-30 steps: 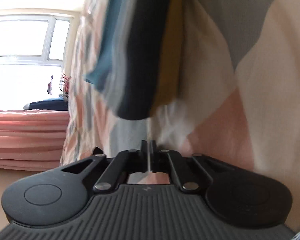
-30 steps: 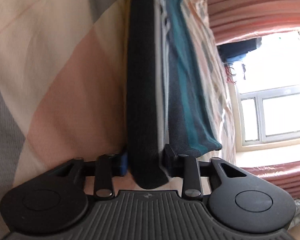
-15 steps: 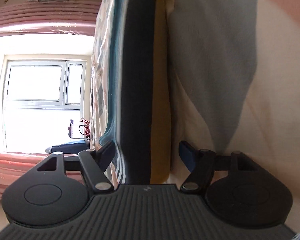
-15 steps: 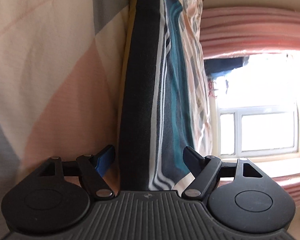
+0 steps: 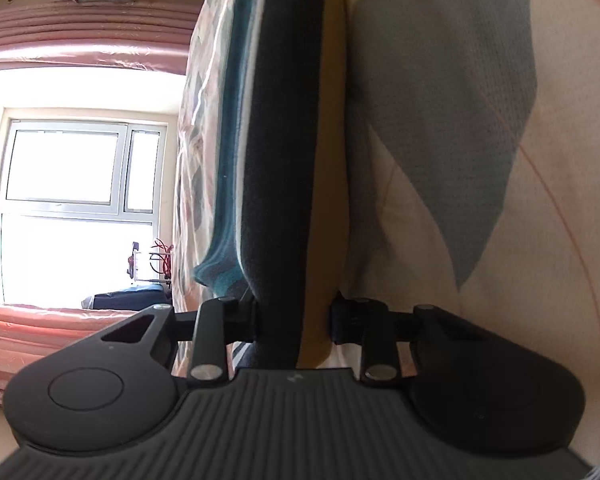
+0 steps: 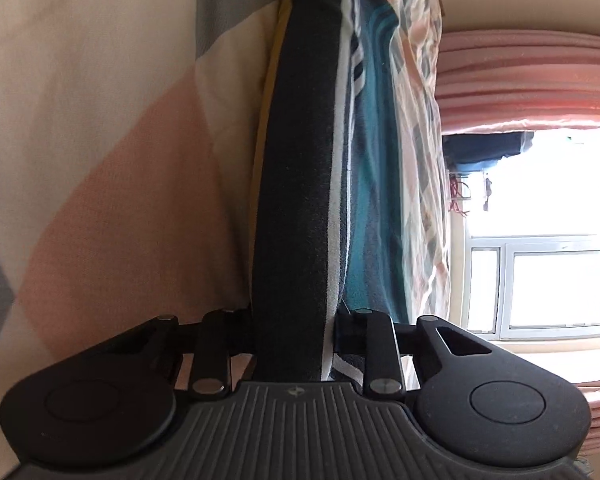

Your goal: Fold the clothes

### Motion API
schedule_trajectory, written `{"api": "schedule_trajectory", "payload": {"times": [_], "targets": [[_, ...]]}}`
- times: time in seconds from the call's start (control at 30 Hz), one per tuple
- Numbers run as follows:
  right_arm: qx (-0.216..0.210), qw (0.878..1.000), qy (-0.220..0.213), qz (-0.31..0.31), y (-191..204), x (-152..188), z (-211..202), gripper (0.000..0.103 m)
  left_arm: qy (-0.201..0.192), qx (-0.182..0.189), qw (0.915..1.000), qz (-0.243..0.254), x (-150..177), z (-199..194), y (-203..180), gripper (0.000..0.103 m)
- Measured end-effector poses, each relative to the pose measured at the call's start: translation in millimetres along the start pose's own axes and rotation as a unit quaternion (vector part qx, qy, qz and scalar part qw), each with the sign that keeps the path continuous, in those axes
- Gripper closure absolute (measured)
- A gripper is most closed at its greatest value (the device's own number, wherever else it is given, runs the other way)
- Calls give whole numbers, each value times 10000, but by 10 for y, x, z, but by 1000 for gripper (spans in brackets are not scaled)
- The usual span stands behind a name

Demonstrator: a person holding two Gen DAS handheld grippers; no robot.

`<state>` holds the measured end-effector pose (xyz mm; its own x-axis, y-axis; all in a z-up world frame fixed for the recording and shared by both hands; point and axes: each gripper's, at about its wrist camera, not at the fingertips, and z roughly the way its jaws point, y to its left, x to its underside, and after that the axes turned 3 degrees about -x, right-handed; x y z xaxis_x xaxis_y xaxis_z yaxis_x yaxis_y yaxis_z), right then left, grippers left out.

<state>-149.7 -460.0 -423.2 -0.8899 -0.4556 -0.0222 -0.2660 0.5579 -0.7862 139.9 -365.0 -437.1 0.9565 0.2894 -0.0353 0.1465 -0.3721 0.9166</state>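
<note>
Left gripper (image 5: pixel 294 318), from my left wrist camera: both fingers pressed in against a folded stack of clothes (image 5: pixel 284 160), clamping it by its edge. I see the stack end-on, running straight away from the camera between the fingers. Layers I can make out: a mustard-yellow layer on the right side, a thick black layer in the middle, then white and teal stripes on the left. Just right of the stack, touching it, lies the bedsheet (image 5: pixel 440 140) with large grey, cream and pink patches. Left of the stack, a rumpled patterned quilt (image 5: pixel 198 160) in pink and grey. Beyond that, a bright window (image 5: pixel 72 204) with pink curtains (image 5: pixel 80 44) above and below it in this rotated view. Small dark items sit near the window; too blurred to name.

Right gripper (image 6: pixel 294 328), from my right wrist camera: fingers likewise closed onto the same stack (image 6: pixel 300 160), gripping the black layer's end, with white-striped fabric showing just by the right finger. Here the teal-and-white striped layer sits on the right, and a thin yellow edge on the left. Bedsheet (image 6: pixel 100 140) fills the left side, pink and cream, touching the stack. Patterned quilt (image 6: pixel 416 120) lies right of the stack, then the window (image 6: pixel 540 288) and pink curtains (image 6: pixel 520 80).
</note>
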Motion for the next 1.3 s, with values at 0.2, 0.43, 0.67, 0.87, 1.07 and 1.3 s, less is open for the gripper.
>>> {"api": "schedule_trajectory", "payload": {"times": [0.2, 0.43, 0.67, 0.87, 1.07, 1.3], "targets": [[-531, 9982, -152, 252, -77, -147, -564, 75, -163, 72, 9997, 173, 104, -410, 148, 77], [-1084, 9911, -220, 743, 262, -439, -1430, 75, -57, 381, 9992, 74, 325, -1297, -25, 77], [-362, 9992, 106, 134, 1012, -636, -1409, 63, 138, 144, 9997, 144, 331, -1593, -707, 69], [-331, 9991, 234, -109, 1115, -621, -1369, 65, -20, 99, 9996, 255, 394, -1514, -758, 73], [-659, 9945, 428, 689, 857, -698, -1375, 72, -86, 212, 9997, 18, 481, -1520, -604, 73], [-1109, 9882, 946, 476, 807, -526, -1450, 48, 283, 310, 9990, 178, 612, -1637, -538, 64]]}}
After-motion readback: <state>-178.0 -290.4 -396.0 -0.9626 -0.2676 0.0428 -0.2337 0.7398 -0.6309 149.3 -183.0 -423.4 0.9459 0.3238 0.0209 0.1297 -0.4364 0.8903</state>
